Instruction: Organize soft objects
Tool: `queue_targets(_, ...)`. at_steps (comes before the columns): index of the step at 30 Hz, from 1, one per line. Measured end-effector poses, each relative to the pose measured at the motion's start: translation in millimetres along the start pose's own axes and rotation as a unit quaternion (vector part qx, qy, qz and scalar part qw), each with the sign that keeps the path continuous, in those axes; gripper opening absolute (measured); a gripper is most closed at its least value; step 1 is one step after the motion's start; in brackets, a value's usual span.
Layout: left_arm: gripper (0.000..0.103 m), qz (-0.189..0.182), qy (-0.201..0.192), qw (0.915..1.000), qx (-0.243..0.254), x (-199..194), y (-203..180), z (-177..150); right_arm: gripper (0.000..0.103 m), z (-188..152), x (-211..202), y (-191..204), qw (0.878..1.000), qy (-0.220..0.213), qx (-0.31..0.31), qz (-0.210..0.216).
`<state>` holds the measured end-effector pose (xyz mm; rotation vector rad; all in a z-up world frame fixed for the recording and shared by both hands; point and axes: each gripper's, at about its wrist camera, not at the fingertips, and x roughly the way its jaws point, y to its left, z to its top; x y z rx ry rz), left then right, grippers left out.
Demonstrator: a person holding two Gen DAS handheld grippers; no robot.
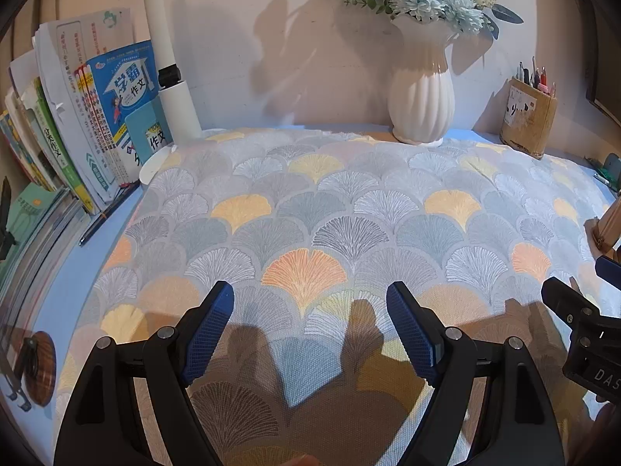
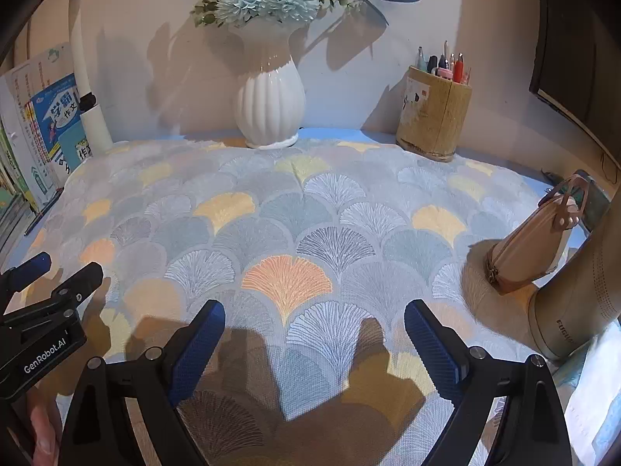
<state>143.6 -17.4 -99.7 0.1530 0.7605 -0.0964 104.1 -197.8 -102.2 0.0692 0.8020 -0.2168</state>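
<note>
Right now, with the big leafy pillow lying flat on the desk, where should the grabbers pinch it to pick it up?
Probably the near edge of the pillow, coming from the front. It lies flat and wide, its top too broad to pinch, and the vase crowds the far side. Left gripper and right gripper are open, one toward each near corner.

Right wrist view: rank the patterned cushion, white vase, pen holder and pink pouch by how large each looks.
1. patterned cushion, by far the largest.
2. white vase.
3. pen holder and pink pouch look about alike; the pouch sits nearer the camera, so their order is unsure.
</note>
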Motion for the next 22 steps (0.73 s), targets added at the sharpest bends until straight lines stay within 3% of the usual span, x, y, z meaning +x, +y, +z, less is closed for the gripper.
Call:
queue_targets(14, 0.080, -0.001, -0.002, 0.9999, 0.013, 1, -2, 1, 0.093, 0, 1, -3, 1.000, 0.002, 0.003, -0.008)
queue_targets(22, 0.080, -0.004, -0.045, 0.9987, 0.022, -13, -4, 1, 0.093, 0, 0, -2, 1.000, 0.001, 0.002, -0.013)
